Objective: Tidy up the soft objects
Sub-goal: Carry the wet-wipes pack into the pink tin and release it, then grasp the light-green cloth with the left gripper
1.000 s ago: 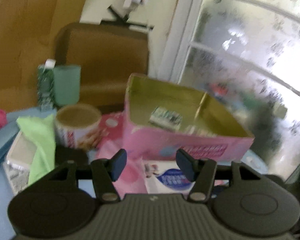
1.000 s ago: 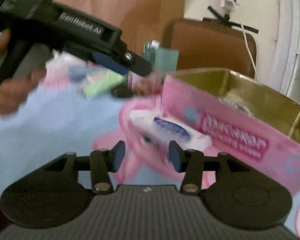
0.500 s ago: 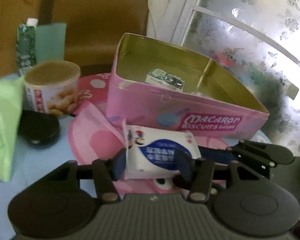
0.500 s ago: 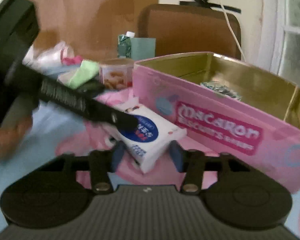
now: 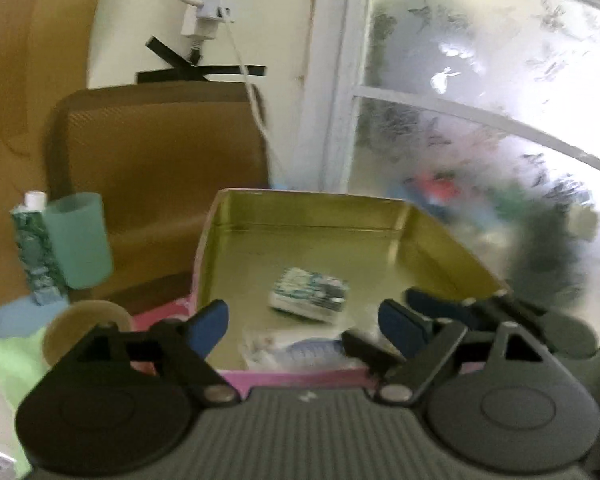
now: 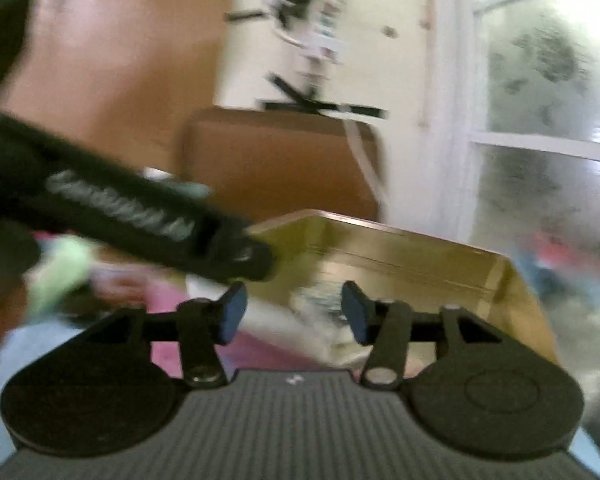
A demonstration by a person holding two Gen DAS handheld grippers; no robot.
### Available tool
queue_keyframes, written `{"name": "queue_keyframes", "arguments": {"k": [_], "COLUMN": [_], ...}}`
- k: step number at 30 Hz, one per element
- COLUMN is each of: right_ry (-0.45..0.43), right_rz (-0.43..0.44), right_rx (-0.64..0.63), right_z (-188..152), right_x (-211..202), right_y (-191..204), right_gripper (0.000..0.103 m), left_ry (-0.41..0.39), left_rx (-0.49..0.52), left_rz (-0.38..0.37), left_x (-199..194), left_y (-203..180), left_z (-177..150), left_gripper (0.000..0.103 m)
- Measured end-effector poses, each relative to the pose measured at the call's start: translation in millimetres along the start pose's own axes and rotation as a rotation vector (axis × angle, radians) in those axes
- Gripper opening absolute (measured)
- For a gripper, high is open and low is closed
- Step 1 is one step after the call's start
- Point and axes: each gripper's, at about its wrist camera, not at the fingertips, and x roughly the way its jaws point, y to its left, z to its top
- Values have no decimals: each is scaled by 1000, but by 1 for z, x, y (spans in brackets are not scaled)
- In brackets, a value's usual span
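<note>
A pink biscuit tin [image 5: 440, 240] with a gold inside stands open in front of me; it also shows in the right wrist view [image 6: 512, 292]. A small green-patterned packet [image 5: 310, 294] lies on its floor. A white and blue tissue pack [image 5: 296, 354] lies inside by the near wall, blurred. My left gripper [image 5: 302, 326] is open, above the tin's near wall over the pack. My right gripper [image 6: 294, 316] is open over the tin; its blue fingertips [image 5: 420, 308] reach in from the right. The left gripper's body [image 6: 140, 216] crosses the right wrist view.
A teal cup [image 5: 78, 240] and a green patterned carton [image 5: 34, 248] stand at the left. A round paper-lidded tub [image 5: 88, 328] and a light green cloth [image 5: 12, 364] lie nearer. A brown chair back [image 5: 160, 168] is behind, a frosted window [image 5: 500, 120] to the right.
The tissue pack was on the pink mat in front of the tin; it now lies inside the tin. Both grippers have risen and moved forward over the tin.
</note>
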Motion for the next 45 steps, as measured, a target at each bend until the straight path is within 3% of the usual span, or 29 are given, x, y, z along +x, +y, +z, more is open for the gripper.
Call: {"name": "queue_keyframes", "arguments": {"k": [3,6,7,8,11,13,16,19,23,24,25,26,28,31,34,36,38,40,43,45], "right_ry": [-10,-29,-34,-35,25,69,118,179,282,300,300,297,263,204,239,258,276,280,279,277], "right_rz": [20,64,93,141,330,420,473,500,530,541,548,535,519,575,712,718,658,610,640,658], "right_rx": [71,86,86,90,102,84,37,41,75,71,65,65,64,32,-10,-30,-77,-95,-82,-88], "right_z": [-3,-6,-4,-2,5,9,12,18,21,18,15,15,19,17,-1,-15,-28,-35,-37,-38], "right_x": [-7,-16,-15,-15,-8,1,16,41,79,86,88,85,65,18,-25,-42,-51,-53,-53,-51], "right_y": [-12,-9,-6,0,28,55,97,131,162,168,174,174,170,153,134,129,129,130,131,138], "right_gripper": [57,56,52,41,25,25,25,37,36,27,6,6,6,6,8,12,38,54,53,45], "left_ry": [-50,-79,-73,-64,-37,-14,-7,-73,-109,-112,-118,-123,-136,-133,-125,-105,-76,-59,-25,37], "left_rx": [-20,-63,-90,-116,-211,-275,-360,-490,-542,-554,-565,-572,-589,-606,-598,-577,-549,-525,-475,-454], "left_rz": [-33,3,25,53,163,227,296,250,230,218,209,205,195,171,136,94,53,9,-6,-7], "left_x": [-28,-65,-78,-88,-117,-132,-145,-159,-162,-163,-164,-164,-167,-164,-162,-158,-154,-155,-153,-141], "left_y": [15,46,60,73,113,137,163,185,194,196,197,197,199,202,201,197,191,179,158,145], "left_z": [-16,-40,-52,-61,-98,-121,-146,-154,-155,-156,-156,-157,-160,-162,-161,-159,-156,-153,-144,-142], "left_gripper": [86,91,91,90,87,86,85,83,81,81,81,81,81,81,79,73,70,70,70,70]}}
